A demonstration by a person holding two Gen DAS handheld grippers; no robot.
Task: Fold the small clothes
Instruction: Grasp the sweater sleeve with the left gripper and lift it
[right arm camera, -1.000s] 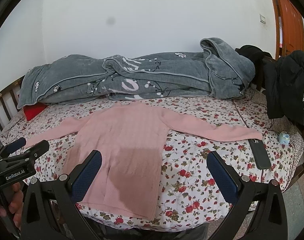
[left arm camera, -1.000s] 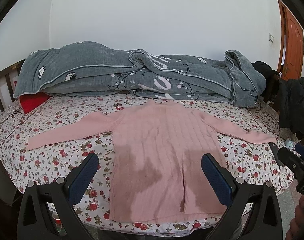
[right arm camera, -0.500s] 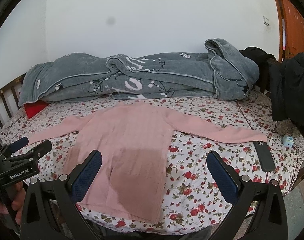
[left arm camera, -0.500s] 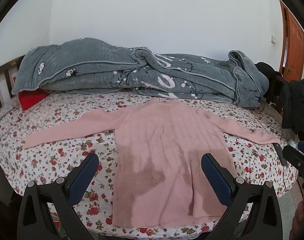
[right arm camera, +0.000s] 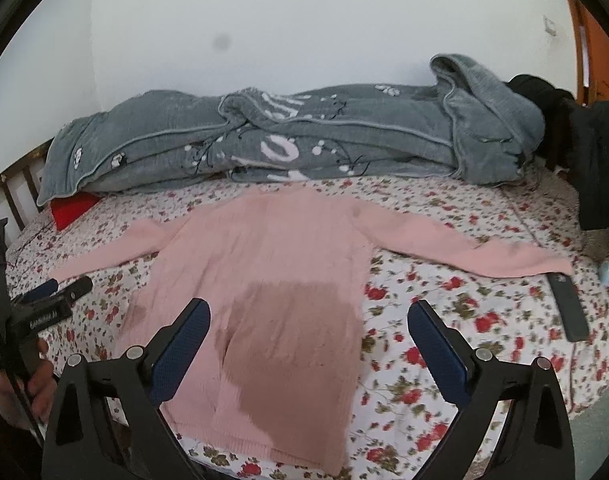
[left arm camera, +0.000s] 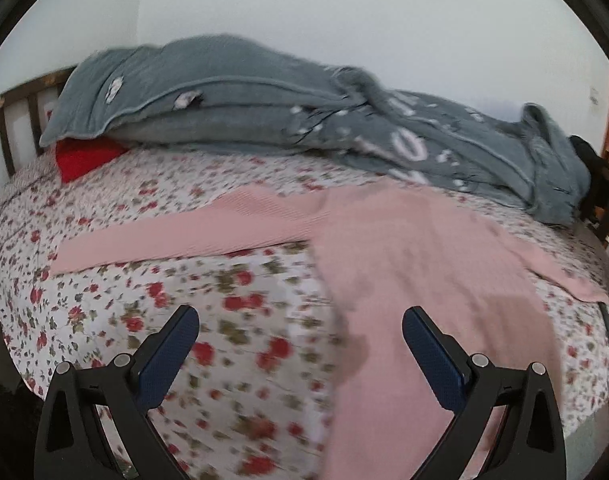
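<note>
tongs first: your left gripper (left arm camera: 300, 336) has its jaws spread wide, nothing between them, hovering over the floral sheet with the right finger above the sweater's left edge. your right gripper (right arm camera: 308, 328) is just as wide and empty, hanging over the lower half of the garment. your left hand (right arm camera: 22, 388) shows at the edge of the right view, wrapped round its tool's handle.

pink sweater (right arm camera: 264, 280) lies flat on the bed, hem toward you, neck toward the blanket, both sleeves stretched out sideways. a darker patch sits on the lower front; shadow or damp, you can't tell which.

progress, as a judgement: nothing folded yet. sleeves, then body, all remain. the left tool looks aimed at the left sleeve (left arm camera: 176, 236) side, likely the first fold.

surface: floral bedsheet (right arm camera: 444, 320), soft, will drag a little under knit. grey blanket (right arm camera: 288, 140) heaped along the wall, red pillow (right arm camera: 70, 208) tucked under its end. dark phone (right arm camera: 570, 308) lies near the right cuff, apart from it. left view is blurred.
</note>
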